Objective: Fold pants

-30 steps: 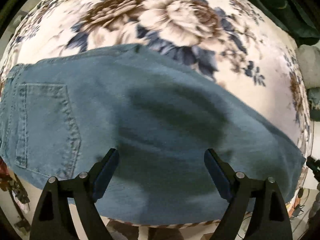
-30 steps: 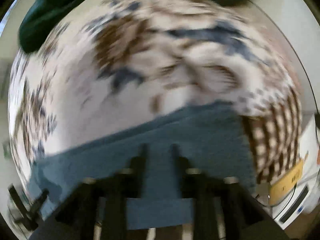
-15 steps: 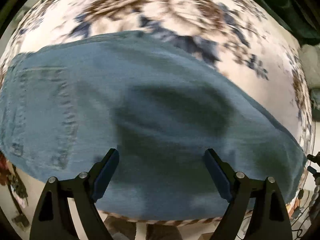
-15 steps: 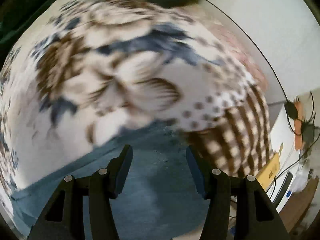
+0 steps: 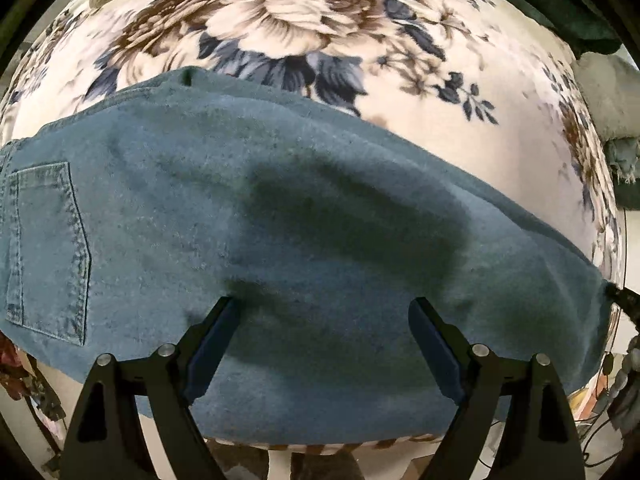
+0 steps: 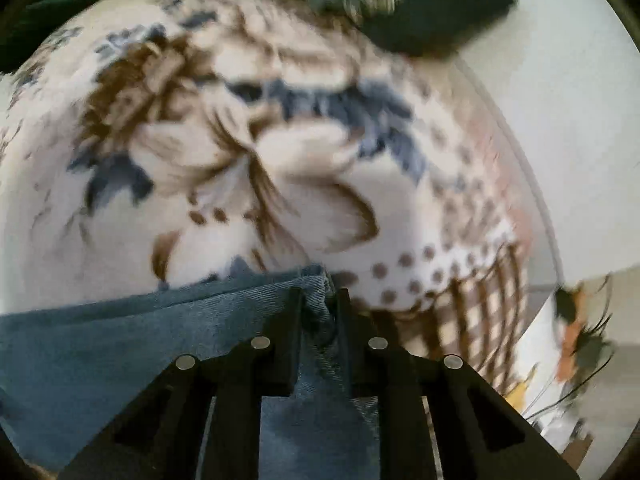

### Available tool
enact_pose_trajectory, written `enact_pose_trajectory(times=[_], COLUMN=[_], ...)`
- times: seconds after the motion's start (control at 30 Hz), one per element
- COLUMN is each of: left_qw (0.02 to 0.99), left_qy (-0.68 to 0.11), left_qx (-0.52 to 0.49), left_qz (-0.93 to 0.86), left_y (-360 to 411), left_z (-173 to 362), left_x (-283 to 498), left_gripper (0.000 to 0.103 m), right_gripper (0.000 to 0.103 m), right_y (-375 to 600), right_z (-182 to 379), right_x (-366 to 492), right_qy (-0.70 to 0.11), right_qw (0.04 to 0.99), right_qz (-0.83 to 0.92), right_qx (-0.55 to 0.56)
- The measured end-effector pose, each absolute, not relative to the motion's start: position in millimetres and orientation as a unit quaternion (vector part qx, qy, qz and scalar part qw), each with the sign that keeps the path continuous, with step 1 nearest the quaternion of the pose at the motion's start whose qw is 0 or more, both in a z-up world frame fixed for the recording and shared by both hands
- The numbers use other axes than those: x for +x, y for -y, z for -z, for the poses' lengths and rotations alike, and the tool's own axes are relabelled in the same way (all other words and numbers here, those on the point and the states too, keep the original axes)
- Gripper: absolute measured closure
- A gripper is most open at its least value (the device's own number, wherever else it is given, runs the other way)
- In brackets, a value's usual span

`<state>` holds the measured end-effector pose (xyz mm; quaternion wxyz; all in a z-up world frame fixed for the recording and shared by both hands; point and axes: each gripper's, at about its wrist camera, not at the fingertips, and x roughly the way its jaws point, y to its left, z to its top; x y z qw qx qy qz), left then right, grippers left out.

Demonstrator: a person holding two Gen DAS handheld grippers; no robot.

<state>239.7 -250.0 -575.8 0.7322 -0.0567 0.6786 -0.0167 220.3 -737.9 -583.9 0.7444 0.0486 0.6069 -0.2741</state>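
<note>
Blue denim pants [image 5: 280,200] lie flat across a floral blanket [image 5: 300,28], with a back pocket [image 5: 44,248] at the left. My left gripper [image 5: 322,304] points straight down just above the middle of the pants. It is open wide, with nothing between its pads. In the right wrist view, my right gripper [image 6: 320,296] is at the end of the pants [image 6: 100,340]. Its jaws are closing, and a bunched fold of the denim edge is pinched between the fingers. This view is blurred by motion.
The floral blanket [image 6: 200,140] covers the bed. A dark green cloth [image 5: 560,0] and a grey bundle [image 5: 612,92] lie at its far right. A dark flat object [image 6: 436,12] sits near a white wall [image 6: 560,120]. Cables [image 6: 576,328] hang past the bed's edge.
My right gripper's jaws have narrowed from half open onto the denim edge, and its view has tipped upward. The left gripper has drifted over the pants, still open.
</note>
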Motion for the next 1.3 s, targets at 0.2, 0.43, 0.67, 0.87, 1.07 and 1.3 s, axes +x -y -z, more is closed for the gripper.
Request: enact_pose_trajectory(times=[0.2,0.43,0.67,0.87,1.07,1.3], left_qw=[0.735,0.721,0.704,0.691,0.691,0.706], left_qy=[-0.675,-0.686,-0.691,-0.673,-0.634,-0.574], left_qx=[-0.066,-0.095,-0.149,-0.216,-0.269,-0.357], left_qz=[0.006,-0.026,-0.069,-0.15,-0.219,-0.212], left_y=[229.4,190.9,113.4,13.7,-76.4,-143.0], left_z=[574.9,584.6,568.8,563.3,573.5,587.2], left_x=[223.6,206.4,163.1,137.7,142.2,155.1], left_gripper=[0.016,0.016,0.016,0.016,0.016,0.067], right_gripper=[0.087,0.059,0.045,0.045,0.046,0.093], right_y=[719.8,713.9,608.3,487.4,414.8,389.1], right_z=[551.6,589.1,556.2,608.9,646.5,654.1], right_x=[229.9,253.3,208.5,166.4,154.7,153.7], right_qy=[-0.554,-0.648,-0.657,-0.697,-0.688,-0.676], right_qw=[0.775,0.708,0.693,0.611,0.584,0.592], right_qz=[0.301,0.259,0.168,0.119,0.103,0.17], right_qx=[0.032,0.107,0.247,0.357,0.419,0.405])
